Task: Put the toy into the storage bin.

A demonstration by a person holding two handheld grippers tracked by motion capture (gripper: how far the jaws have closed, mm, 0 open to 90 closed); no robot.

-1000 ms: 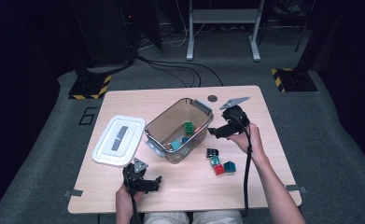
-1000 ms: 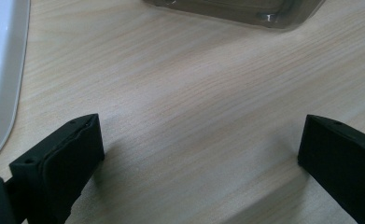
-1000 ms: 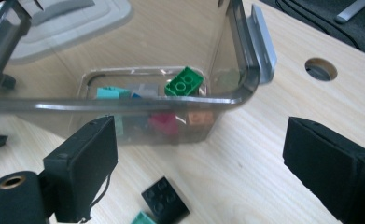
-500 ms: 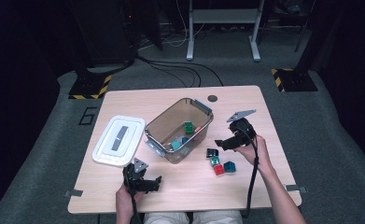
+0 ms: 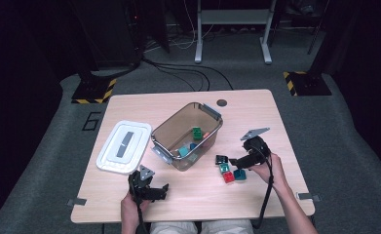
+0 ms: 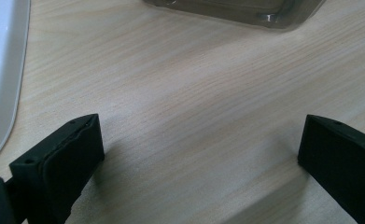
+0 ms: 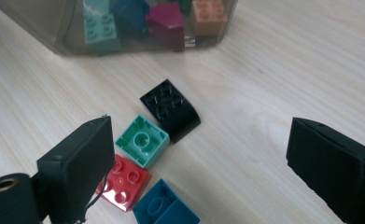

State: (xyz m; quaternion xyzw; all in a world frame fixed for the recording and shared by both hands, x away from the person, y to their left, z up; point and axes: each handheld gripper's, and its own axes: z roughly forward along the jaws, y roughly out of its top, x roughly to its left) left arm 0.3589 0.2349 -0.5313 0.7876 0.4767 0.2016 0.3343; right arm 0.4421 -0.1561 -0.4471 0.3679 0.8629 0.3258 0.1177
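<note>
Hovering wide-open, right gripper (image 7: 199,158) fingers (image 7: 77,163) flank the black brick (image 7: 171,109).

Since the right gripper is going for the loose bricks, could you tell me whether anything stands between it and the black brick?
Nothing visible does. The right gripper is open above bare table, and the black brick lies ahead of it. The mint brick touches the black brick's near-left edge, close to the left jaw.

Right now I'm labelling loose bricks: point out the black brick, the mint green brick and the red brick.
black brick (image 7: 171,110), right gripper view, its studded top.
mint green brick (image 7: 142,140), right gripper view, its hollow upturned face.
red brick (image 7: 124,181), right gripper view, its studded top.
</note>
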